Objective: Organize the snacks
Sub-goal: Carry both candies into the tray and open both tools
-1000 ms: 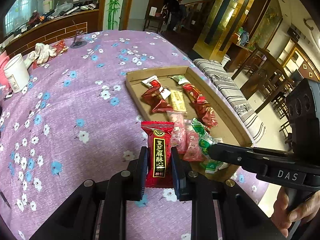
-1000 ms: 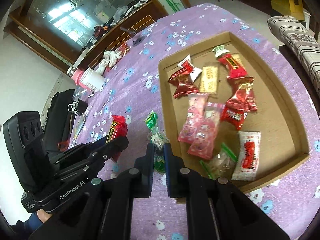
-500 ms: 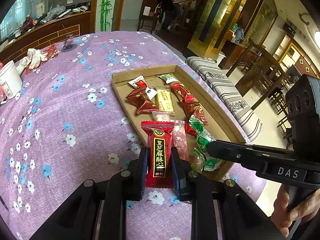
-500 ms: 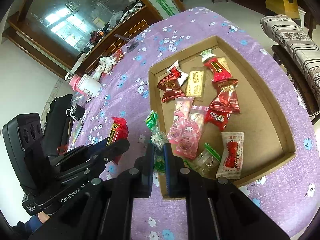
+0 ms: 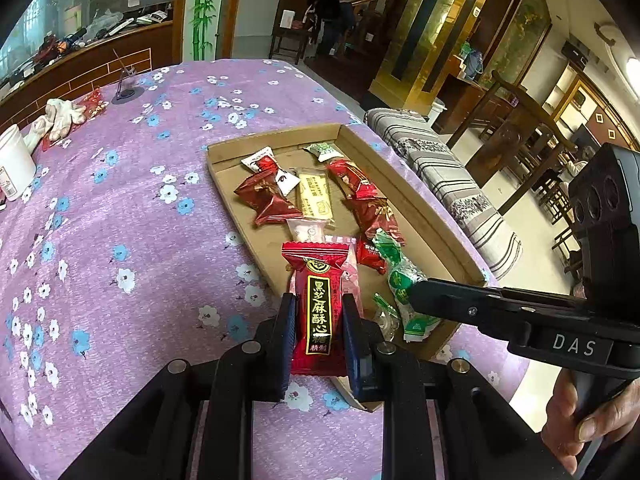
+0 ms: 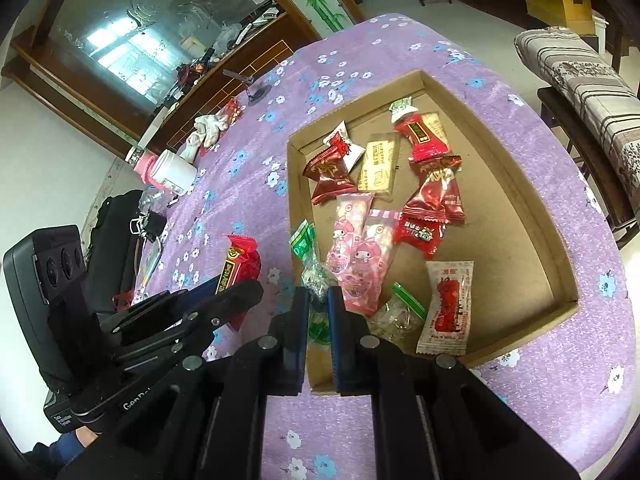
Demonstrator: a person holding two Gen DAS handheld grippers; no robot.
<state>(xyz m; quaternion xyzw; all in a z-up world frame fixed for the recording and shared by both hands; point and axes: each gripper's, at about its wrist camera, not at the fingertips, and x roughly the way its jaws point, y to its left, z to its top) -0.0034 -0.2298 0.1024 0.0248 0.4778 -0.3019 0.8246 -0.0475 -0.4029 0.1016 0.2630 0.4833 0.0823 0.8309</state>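
My left gripper (image 5: 318,312) is shut on a red snack packet (image 5: 318,292) with gold lettering, held over the near left corner of the shallow cardboard tray (image 5: 416,204). The same red packet (image 6: 240,260) shows in the right wrist view, left of the tray (image 6: 520,184). My right gripper (image 6: 318,304) is shut on a green and clear candy wrapper (image 6: 310,260), hanging over the tray's near left edge. That green wrapper (image 5: 402,280) appears in the left wrist view too, pinched by the right gripper (image 5: 414,292). Several red, pink, yellow and white snacks lie in the tray.
A purple flowered cloth (image 5: 120,240) covers the table. At its far left are a white jar (image 5: 12,164), white gloves (image 5: 60,116) and a small stand (image 5: 126,92). A striped bench (image 5: 448,184) runs beyond the tray. A hand (image 5: 592,420) grips the right handle.
The left gripper has carried the red packet rightward, from over the cloth to over the tray's near corner. The right gripper has kept its hold on the green wrapper and barely moved.
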